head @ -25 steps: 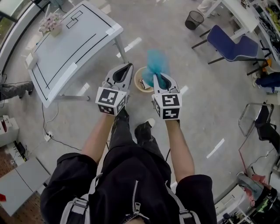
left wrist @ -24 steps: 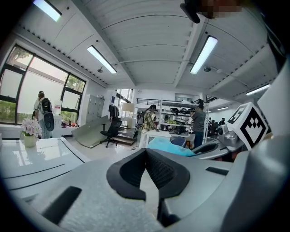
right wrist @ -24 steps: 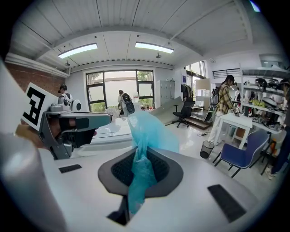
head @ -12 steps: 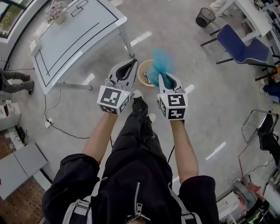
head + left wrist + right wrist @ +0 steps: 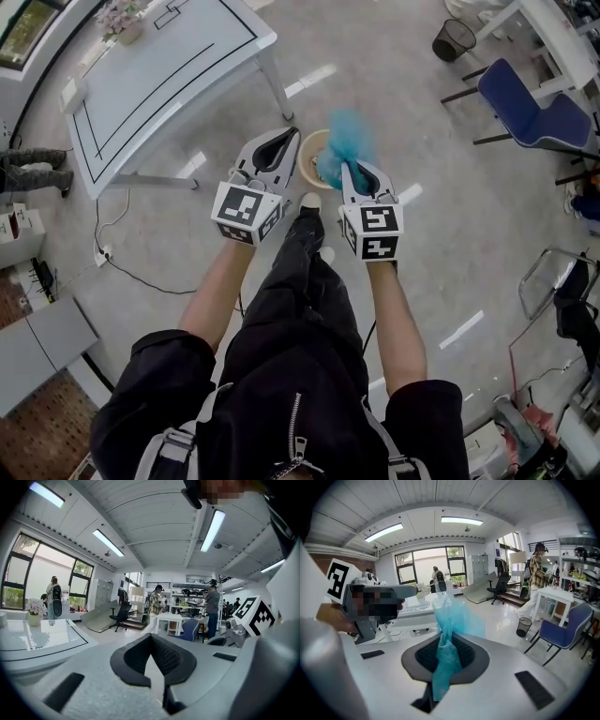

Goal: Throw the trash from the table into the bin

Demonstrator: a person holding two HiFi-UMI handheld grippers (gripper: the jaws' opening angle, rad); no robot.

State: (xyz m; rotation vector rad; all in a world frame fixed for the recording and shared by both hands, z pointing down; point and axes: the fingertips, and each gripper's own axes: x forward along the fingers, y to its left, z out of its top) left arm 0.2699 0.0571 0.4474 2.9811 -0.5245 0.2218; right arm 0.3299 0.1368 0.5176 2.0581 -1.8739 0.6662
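A crumpled blue plastic bag (image 5: 345,139) hangs from my right gripper (image 5: 350,171), which is shut on it. In the right gripper view the blue bag (image 5: 451,620) runs up between the pads of the right gripper (image 5: 444,637) and fans out above the tips. A round beige bin (image 5: 308,156) stands on the floor just beyond both grippers, and the bag covers its right rim. My left gripper (image 5: 284,142) is held beside the bin's left rim. The left gripper (image 5: 151,638) is shut with nothing between its fingers.
A white table (image 5: 159,75) with black lines stands at the upper left, with a flower pot (image 5: 122,19) at its far corner. A blue chair (image 5: 539,112) and a black wire basket (image 5: 455,37) are at the upper right. A cable (image 5: 117,267) lies on the floor. The person's shoe (image 5: 309,202) is near the bin.
Both grippers have sunk and come closer to the beige bin as the person stepped forward. The blue bag stays gripped in the right gripper.
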